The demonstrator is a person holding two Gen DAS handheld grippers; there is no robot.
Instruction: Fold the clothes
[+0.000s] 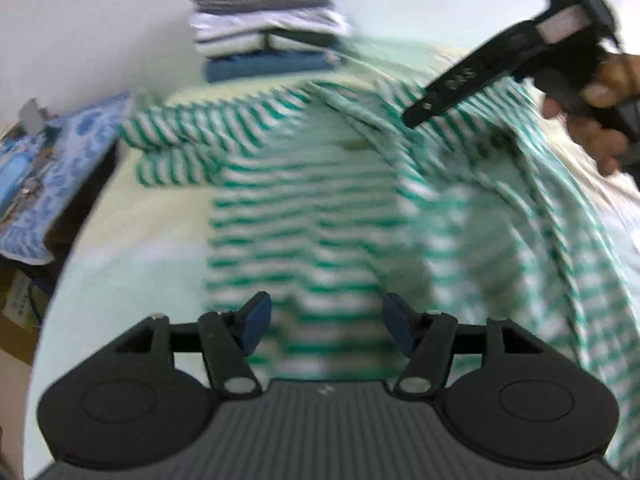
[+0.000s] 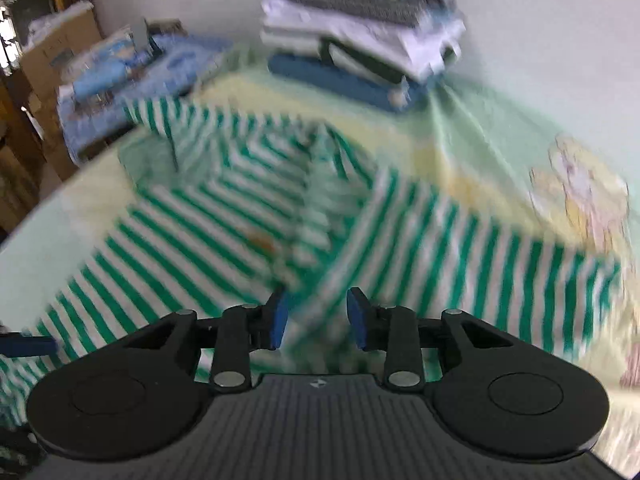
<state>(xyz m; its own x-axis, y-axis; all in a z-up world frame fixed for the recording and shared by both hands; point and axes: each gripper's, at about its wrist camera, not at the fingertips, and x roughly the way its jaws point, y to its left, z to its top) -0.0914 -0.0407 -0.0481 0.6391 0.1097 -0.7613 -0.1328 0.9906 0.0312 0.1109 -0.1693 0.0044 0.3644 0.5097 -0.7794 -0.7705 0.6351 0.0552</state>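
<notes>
Green-and-white striped shirt (image 1: 304, 216) lies spread on pale sheet-covered bed (image 2: 480, 144), partly folded, one sleeve at far left. We see left tongs (image 1: 326, 326) released, pads apart above shirt's near hem, nothing between. Right tongs (image 2: 318, 318) partly parted over bunched fabric; grip we cannot tell. Folded stack (image 2: 360, 36) sits at far side.
</notes>
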